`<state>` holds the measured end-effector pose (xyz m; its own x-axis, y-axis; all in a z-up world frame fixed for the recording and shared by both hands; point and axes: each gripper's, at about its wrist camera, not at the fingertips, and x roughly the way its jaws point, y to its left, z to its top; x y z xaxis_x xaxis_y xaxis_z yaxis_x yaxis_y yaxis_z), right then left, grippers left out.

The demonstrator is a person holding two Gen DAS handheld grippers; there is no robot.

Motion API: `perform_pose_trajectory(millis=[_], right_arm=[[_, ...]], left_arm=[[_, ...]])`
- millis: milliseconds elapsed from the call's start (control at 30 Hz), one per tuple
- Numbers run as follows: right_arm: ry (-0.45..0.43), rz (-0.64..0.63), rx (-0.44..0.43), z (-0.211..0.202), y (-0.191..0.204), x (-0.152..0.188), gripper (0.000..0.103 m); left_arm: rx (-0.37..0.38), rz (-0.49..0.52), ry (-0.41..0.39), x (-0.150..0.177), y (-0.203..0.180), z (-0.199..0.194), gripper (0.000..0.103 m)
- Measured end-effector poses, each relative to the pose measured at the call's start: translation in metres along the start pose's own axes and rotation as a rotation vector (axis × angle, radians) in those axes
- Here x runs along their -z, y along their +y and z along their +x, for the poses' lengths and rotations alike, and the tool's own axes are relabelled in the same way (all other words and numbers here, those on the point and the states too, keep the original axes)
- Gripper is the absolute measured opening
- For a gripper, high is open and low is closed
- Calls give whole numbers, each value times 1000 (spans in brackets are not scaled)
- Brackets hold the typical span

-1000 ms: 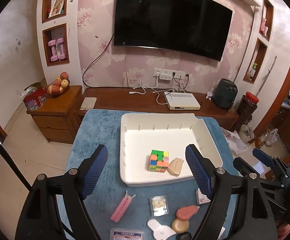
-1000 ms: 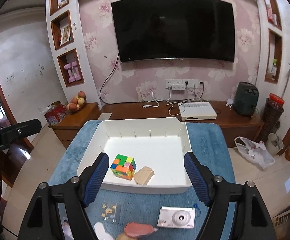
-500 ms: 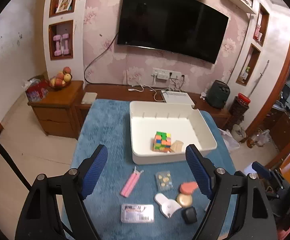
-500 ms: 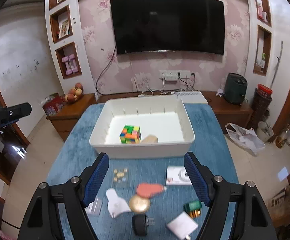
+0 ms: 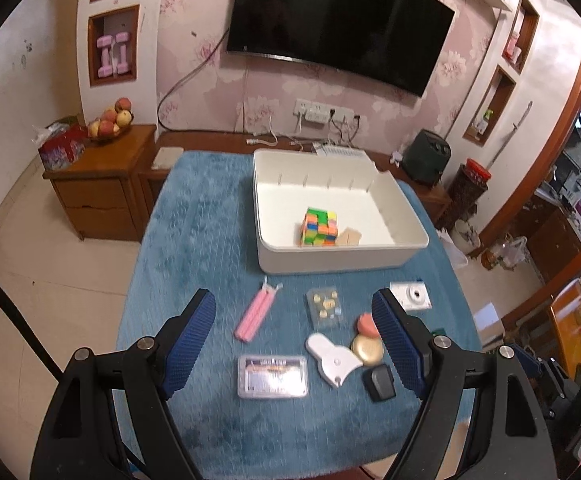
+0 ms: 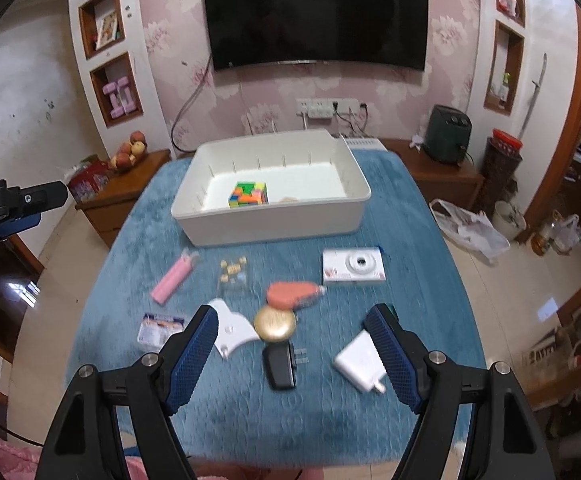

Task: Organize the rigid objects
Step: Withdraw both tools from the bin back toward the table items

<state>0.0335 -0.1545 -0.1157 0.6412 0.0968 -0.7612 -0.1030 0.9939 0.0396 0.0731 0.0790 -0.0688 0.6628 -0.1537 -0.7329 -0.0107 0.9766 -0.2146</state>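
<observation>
A white bin (image 5: 330, 266) (image 6: 274, 220) stands on the blue-covered table and holds a colour cube (image 5: 319, 227) (image 6: 249, 194) and a tan block (image 5: 349, 237). Loose items lie in front of it: pink candles (image 5: 255, 313) (image 6: 171, 281), a clear card box (image 5: 272, 377), a white tool (image 5: 332, 360) (image 6: 230, 332), a gold disc (image 5: 366, 349) (image 6: 275, 323), a black adapter (image 5: 379, 382) (image 6: 279, 365), a white camera (image 5: 410, 296) (image 6: 353, 266), a white charger (image 6: 360, 365). My left gripper (image 5: 292, 340) and right gripper (image 6: 290, 354) are open, empty, above these items.
A wooden TV bench (image 5: 206, 140) runs behind the table with a fruit bowl (image 5: 110, 122) on a cabinet to the left. A black appliance (image 6: 448, 134) and a red-lidded jar (image 6: 504, 152) stand at the right. The other gripper's body (image 6: 14, 204) shows at the left edge.
Both grippers have pulled back and up from the bin, so more of the loose items on the cloth have come into view. Both stay open.
</observation>
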Motion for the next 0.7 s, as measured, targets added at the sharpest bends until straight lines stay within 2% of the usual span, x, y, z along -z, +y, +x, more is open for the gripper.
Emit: perform_pose_trajectory(millis=[433,600,700], right_arm=[[135,-41,21,15,-2,19,78],[181,-114,9,26,-3,20,79],[203,-185,-3,34,-3,20,82]], left_arm=[[25,-8,197,21,-16,30,83],[-14,-44,302,26,-19,51,83],[-34,-91,349,27,-21,60,83]])
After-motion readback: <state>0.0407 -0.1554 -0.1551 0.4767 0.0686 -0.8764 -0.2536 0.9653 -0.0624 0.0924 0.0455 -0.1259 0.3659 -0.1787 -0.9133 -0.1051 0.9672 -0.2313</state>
